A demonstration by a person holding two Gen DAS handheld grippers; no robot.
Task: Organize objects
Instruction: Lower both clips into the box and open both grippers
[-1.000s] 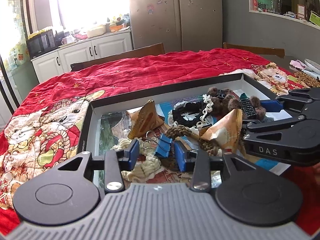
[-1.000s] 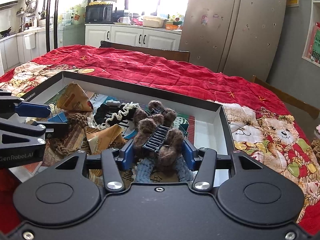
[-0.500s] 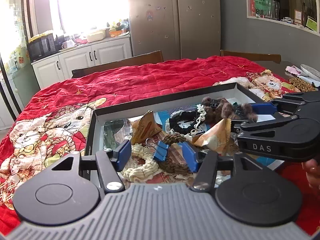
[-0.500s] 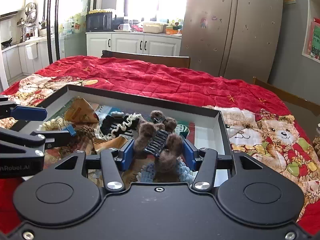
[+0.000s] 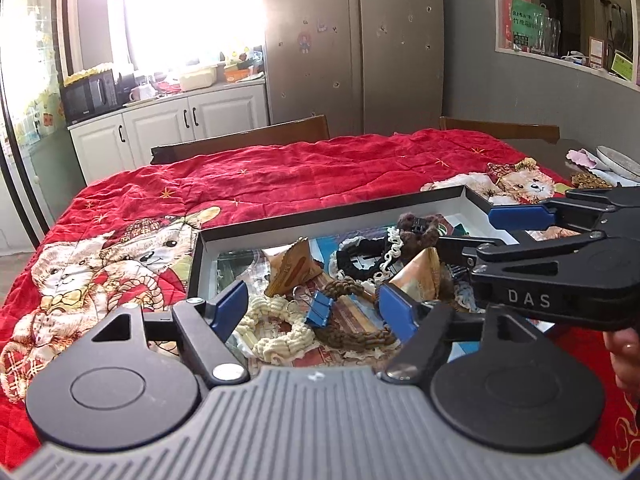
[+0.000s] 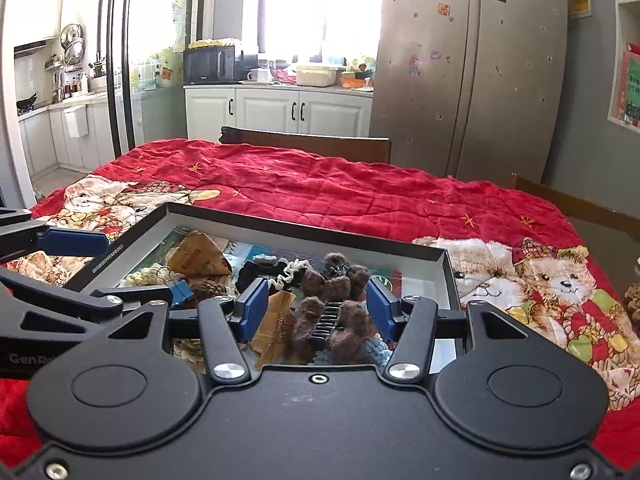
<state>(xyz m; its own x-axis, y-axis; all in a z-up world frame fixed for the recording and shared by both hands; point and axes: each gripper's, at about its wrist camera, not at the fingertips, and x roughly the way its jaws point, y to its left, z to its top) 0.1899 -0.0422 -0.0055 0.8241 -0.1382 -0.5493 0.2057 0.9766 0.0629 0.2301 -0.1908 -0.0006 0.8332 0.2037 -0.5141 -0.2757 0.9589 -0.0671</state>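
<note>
While both tools, left tool and right tool, spread wider with nothing gripped, the box already holds the clutter, seemingly near done

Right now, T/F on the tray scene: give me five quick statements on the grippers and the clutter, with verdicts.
1. The left gripper is clamped on the blue binder clip. False: its jaws are opening, and the clip lies loose in the tray below them.
2. The black-rimmed tray sits on a red quilt with a bear print. True.
3. The right gripper has a brown fuzzy hair claw between its fingers. True; the jaws are opening and the pads do not press it.
4. The tray holds only one item. False: it also holds cream braided cord, folded brown paper and more.
5. A wooden chair back stands behind the table. True.
</note>
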